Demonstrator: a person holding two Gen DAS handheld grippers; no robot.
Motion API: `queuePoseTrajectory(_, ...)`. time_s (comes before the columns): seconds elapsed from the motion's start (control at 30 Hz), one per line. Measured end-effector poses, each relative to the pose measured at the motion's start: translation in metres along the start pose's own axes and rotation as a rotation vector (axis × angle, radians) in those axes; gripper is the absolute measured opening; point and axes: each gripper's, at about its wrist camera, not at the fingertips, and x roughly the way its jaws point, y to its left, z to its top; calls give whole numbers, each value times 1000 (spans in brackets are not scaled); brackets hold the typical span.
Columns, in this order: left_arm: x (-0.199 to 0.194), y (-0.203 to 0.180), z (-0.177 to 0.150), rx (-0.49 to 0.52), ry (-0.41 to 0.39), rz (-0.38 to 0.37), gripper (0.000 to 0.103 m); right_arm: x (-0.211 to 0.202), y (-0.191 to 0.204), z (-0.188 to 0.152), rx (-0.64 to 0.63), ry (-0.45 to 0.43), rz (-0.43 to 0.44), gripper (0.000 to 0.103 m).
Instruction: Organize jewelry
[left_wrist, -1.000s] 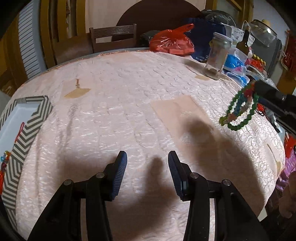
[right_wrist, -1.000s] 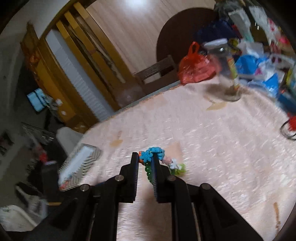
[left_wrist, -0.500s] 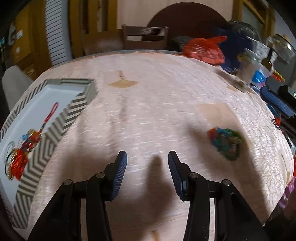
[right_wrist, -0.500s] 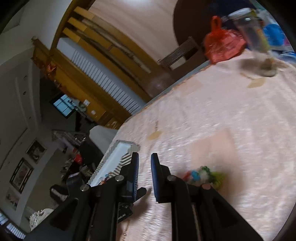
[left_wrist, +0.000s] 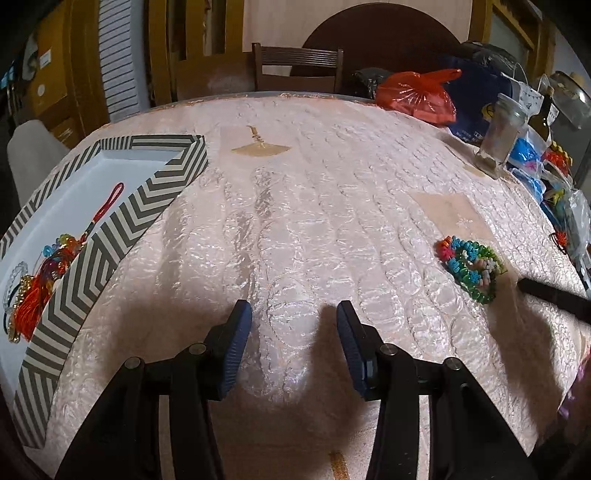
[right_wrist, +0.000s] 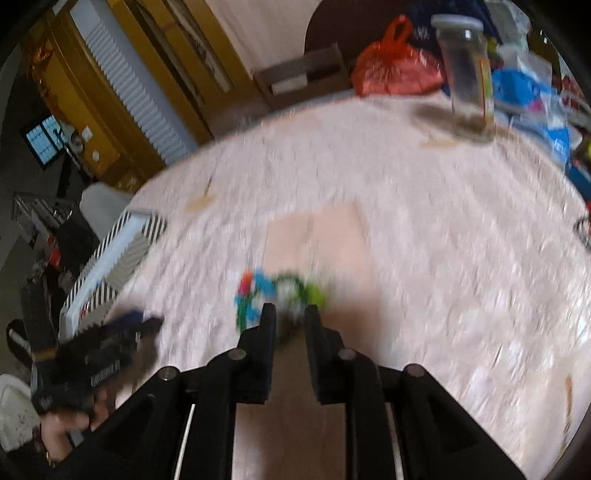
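Note:
A bunch of coloured bead bracelets (left_wrist: 471, 267) lies on the pink tablecloth at the right; in the blurred right wrist view it (right_wrist: 277, 295) sits just ahead of my fingertips. My right gripper (right_wrist: 290, 314) is slightly open and empty, close over the beads. My left gripper (left_wrist: 293, 319) is open and empty above the cloth, left of the beads. A chevron-striped tray (left_wrist: 122, 229) at the left holds red and gold jewelry (left_wrist: 37, 291).
A glass jar (left_wrist: 502, 136), a red plastic bag (left_wrist: 417, 96), blue bags and clutter line the table's far right. A wooden chair (left_wrist: 297, 70) stands behind the table. The tray also shows in the right wrist view (right_wrist: 118, 251).
My right gripper let go of the bead bracelets, which now lie on the cloth, and dropped back toward them. My left gripper turned left, bringing the tray into view.

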Motion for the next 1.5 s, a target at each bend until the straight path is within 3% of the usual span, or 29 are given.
queuePoseTrajectory(0.2, 0, 0, 0, -10, -5, -3, 73, 17, 5, -17, -21, 46, -10, 18)
queuePoseTrajectory(0.37, 1, -1, 0, -3, -1, -3, 73, 13, -13, -9, 71, -2, -34, 30)
queuePoseTrajectory(0.47, 1, -2, 0, 0, 3, -8, 73, 16, -21, -2, 93, -23, -42, 31)
queuePoseTrajectory(0.57, -3, -14, 11, 40, -3, -77, 73, 13, -23, -2, 101, -44, -77, 31)
queuePoseTrajectory(0.63, -9, -35, 25, 121, -43, -125, 73, 10, -26, -3, 118, -56, -111, 30)
queuePoseTrajectory(0.8, 6, -86, 54, 296, -37, -244, 73, 1, -35, -5, 137, -69, -194, 31)
queuePoseTrajectory(0.87, 25, -95, 64, 323, -10, -249, 70, -2, -41, -8, 148, -71, -195, 31)
queuePoseTrajectory(0.97, 43, -97, 64, 337, 58, -338, 56, -5, -44, -9, 145, -70, -186, 31)
queuePoseTrajectory(1.07, 53, -109, 55, 397, 101, -390, 55, -6, -45, -10, 132, -70, -180, 32)
queuePoseTrajectory(1.17, 54, -111, 52, 388, 91, -405, 53, -5, -45, -10, 134, -71, -170, 34)
queuePoseTrajectory(1.23, 53, -110, 53, 365, 102, -406, 41, -4, -45, -10, 141, -72, -165, 35)
queuePoseTrajectory(1.3, 39, -109, 55, 363, 50, -393, 40, -4, -44, -9, 144, -73, -164, 35)
queuePoseTrajectory(1.4, 11, -95, 65, 296, -15, -445, 40, -3, -44, -9, 143, -73, -166, 36)
queuePoseTrajectory(1.5, -4, -79, 70, 249, -36, -469, 40, -3, -42, -10, 139, -73, -171, 36)
